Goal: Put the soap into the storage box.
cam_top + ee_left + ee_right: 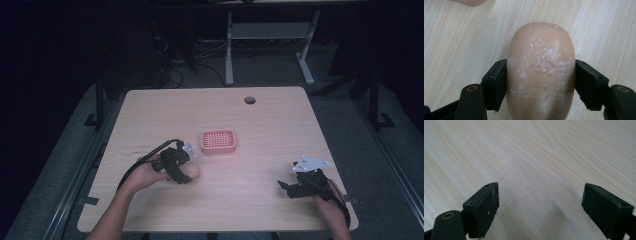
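Left side first. Your left gripper (186,167) is clamped on the bar of soap (541,72), one jaw pressed to each long flank. In the high view the soap (192,171) sits low over the table (260,135), just short of the pink soap dish (218,140). Whether it rests on the wood or is lifted clear, you cannot tell from here.

Risks at this grip:
- The soap is rounded and smooth, with chalky scuffs. The pads bite on curved sides, so a tilt of your wrist could let it squirt forward out of the jaws.
- The jaws hold near the bar's rear half, leaving the front end overhanging. A quick swing may pivot it downward.
- Squeeze harder and you likely dent or crack it; a fine crack line already shows on the top face.

Middle. The dish is light-looking plastic with a slotted floor and a raised rim. Come in too low and the soap's nose would likely catch that rim and shove the dish away. Release off-centre and the bar may rest tilted on the rim instead of flat inside.

Right side. Your right gripper (295,186) lies well apart from the dish, jaws spread wide over bare wood, holding nothing. If the dish skids, nothing is there to brace it.
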Available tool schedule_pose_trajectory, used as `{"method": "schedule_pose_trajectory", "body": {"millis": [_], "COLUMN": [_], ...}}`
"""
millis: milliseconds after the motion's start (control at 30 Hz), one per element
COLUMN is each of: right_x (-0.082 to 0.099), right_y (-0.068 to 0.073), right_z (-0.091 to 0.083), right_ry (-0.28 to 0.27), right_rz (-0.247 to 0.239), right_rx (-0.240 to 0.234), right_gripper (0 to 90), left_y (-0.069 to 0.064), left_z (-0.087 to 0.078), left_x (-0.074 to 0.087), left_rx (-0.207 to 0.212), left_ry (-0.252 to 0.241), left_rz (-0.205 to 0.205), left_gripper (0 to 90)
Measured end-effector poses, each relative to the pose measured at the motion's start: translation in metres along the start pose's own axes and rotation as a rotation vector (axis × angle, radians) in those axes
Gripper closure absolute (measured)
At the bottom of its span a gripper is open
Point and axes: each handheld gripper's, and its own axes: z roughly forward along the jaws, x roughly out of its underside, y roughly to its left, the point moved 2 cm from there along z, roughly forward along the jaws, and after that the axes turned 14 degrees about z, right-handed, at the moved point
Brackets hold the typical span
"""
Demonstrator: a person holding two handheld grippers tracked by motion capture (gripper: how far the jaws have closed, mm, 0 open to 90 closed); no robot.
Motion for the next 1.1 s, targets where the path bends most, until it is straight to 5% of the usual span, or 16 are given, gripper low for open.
{"method": "schedule_pose_trajectory", "body": {"millis": [1100], "right_x": [-0.001], "right_y": [0.001], "right_z": [-0.002], "right_ry": [-0.022], "right_rz": [0.029], "right_rx": [-0.013], "right_gripper": [13.8], "left_y": [0.032], "left_z": [0.001], "left_x": [-0.040], "left_rx": [0.022], "left_ry": [0.020], "left_rz": [0.062], "left_gripper": [32.1]}}
